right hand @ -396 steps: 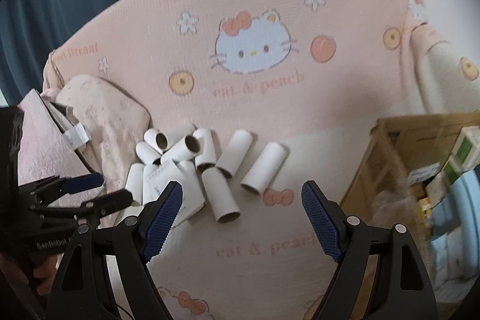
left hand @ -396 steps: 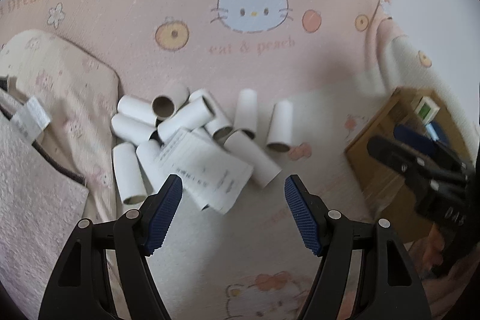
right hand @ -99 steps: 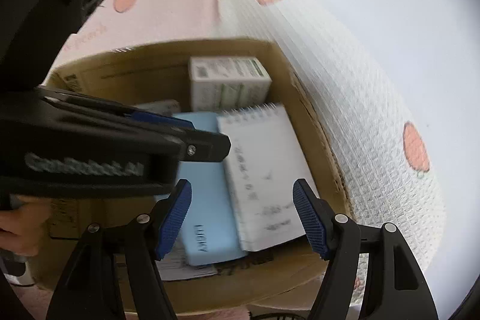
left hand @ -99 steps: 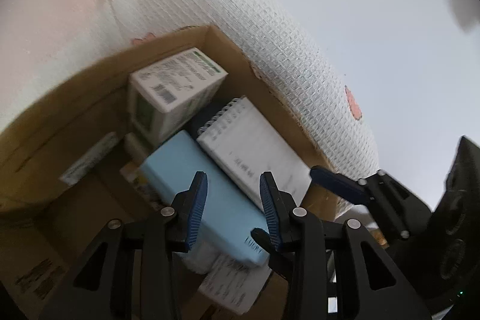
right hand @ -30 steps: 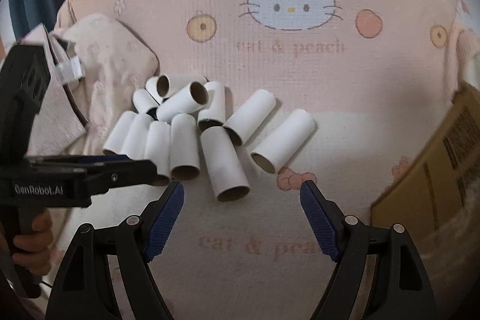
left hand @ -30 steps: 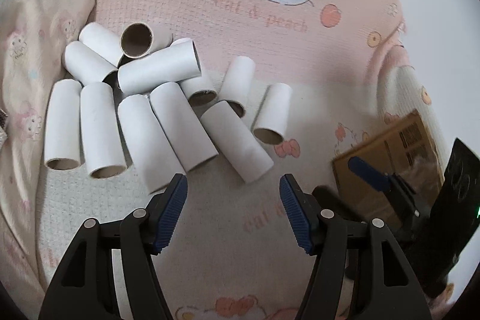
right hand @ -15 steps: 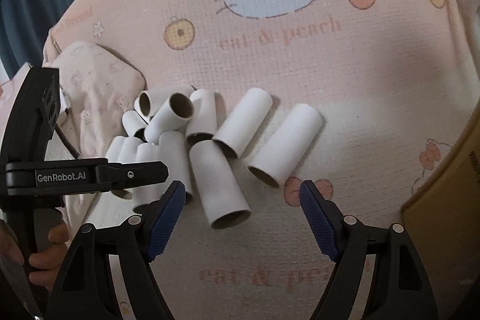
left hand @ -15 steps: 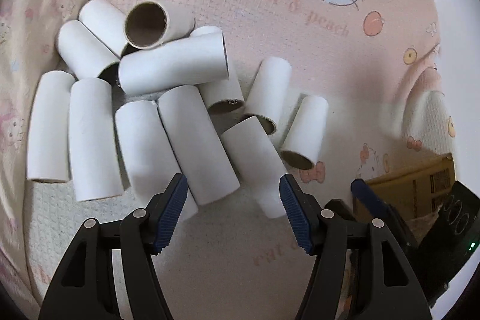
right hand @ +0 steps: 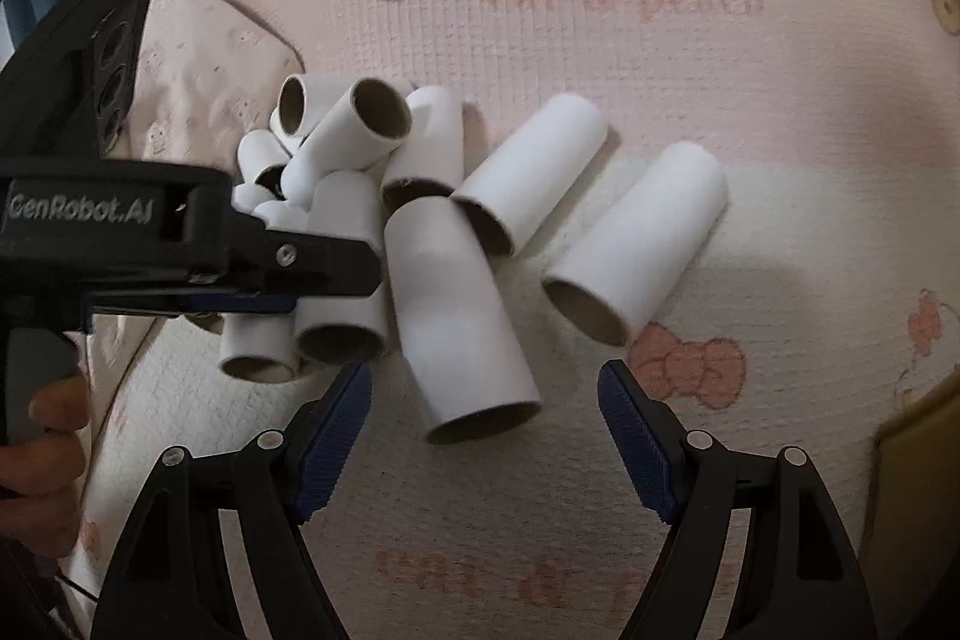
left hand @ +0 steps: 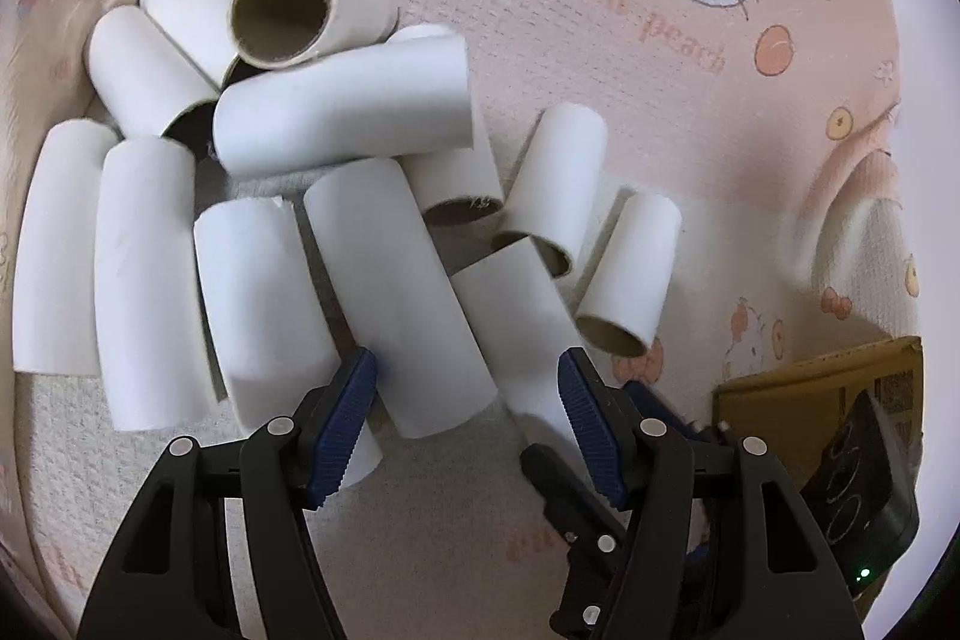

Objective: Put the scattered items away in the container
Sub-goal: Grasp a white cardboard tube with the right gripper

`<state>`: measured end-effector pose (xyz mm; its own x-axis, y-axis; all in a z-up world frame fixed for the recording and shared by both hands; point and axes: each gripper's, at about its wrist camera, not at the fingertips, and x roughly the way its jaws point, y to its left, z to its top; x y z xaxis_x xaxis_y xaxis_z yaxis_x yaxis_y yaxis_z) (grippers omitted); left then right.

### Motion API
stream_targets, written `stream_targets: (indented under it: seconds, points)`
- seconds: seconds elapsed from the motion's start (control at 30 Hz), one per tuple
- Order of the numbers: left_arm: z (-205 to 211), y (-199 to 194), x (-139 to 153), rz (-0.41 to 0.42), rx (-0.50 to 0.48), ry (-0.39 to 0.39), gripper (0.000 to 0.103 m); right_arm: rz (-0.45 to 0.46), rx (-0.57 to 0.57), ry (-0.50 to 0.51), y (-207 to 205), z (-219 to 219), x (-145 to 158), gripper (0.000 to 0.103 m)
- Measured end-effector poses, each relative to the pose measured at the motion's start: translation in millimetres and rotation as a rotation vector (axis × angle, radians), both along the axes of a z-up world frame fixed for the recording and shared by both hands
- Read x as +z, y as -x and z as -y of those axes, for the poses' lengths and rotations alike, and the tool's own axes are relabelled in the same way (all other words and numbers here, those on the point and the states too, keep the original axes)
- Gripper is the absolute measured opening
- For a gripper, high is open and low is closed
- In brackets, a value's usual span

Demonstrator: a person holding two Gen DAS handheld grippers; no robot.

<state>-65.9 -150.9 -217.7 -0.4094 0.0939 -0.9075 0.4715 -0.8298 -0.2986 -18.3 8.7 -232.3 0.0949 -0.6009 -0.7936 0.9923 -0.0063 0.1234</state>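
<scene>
Several white cardboard tubes lie in a heap on a pink cartoon-cat blanket. My left gripper is open and empty, its fingers astride the near end of one tube. My right gripper is open and empty, just short of the open end of the nearest tube. Another tube lies to its right. The left gripper's body crosses the right wrist view and hides part of the heap. A corner of the cardboard box shows at the right.
A folded pale cloth lies left of the heap. The right gripper's body lies low on the right in the left wrist view, in front of the box. The box edge is at the far right.
Both grippers have moved closer to the tube heap, which now looks larger. The left fingers now reach around a tube end. Both stay open and empty.
</scene>
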Motion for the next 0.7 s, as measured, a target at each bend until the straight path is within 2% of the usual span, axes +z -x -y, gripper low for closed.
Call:
stream_targets:
  seconds: [0.03, 0.1, 0.17, 0.23, 0.33, 0.5, 0.6, 0.7]
  points:
    - [-1, 1, -1, 0.009, -0.002, 0.010, 0.064, 0.015, 0.006, -0.001, 0, 0, 0, 0.063]
    - [-3, 1, -2, 0.027, -0.015, 0.051, 0.053, 0.036, 0.023, -0.015, 1, -1, -2, 0.052]
    - [-4, -2, -3, 0.040, -0.025, 0.094, 0.043, 0.004, 0.034, -0.023, -2, -3, -3, 0.048]
    - [-3, -6, -3, 0.037, -0.036, 0.097, 0.042, -0.005, 0.040, -0.025, -4, -9, -4, 0.043]
    - [-1, -13, -4, 0.031, -0.044, 0.046, 0.039, 0.043, 0.020, -0.043, 1, -15, -2, 0.042]
    - [-7, -22, -5, 0.039, -0.083, 0.021, 0.033, 0.047, 0.006, -0.083, 4, -28, 3, 0.042]
    - [-18, -28, -5, 0.051, -0.141, 0.026, 0.029, 0.065, -0.014, -0.122, 9, -38, 4, 0.042]
    - [-32, -35, -7, 0.071, -0.196, 0.059, 0.028, 0.059, -0.026, -0.138, 14, -45, 8, 0.042]
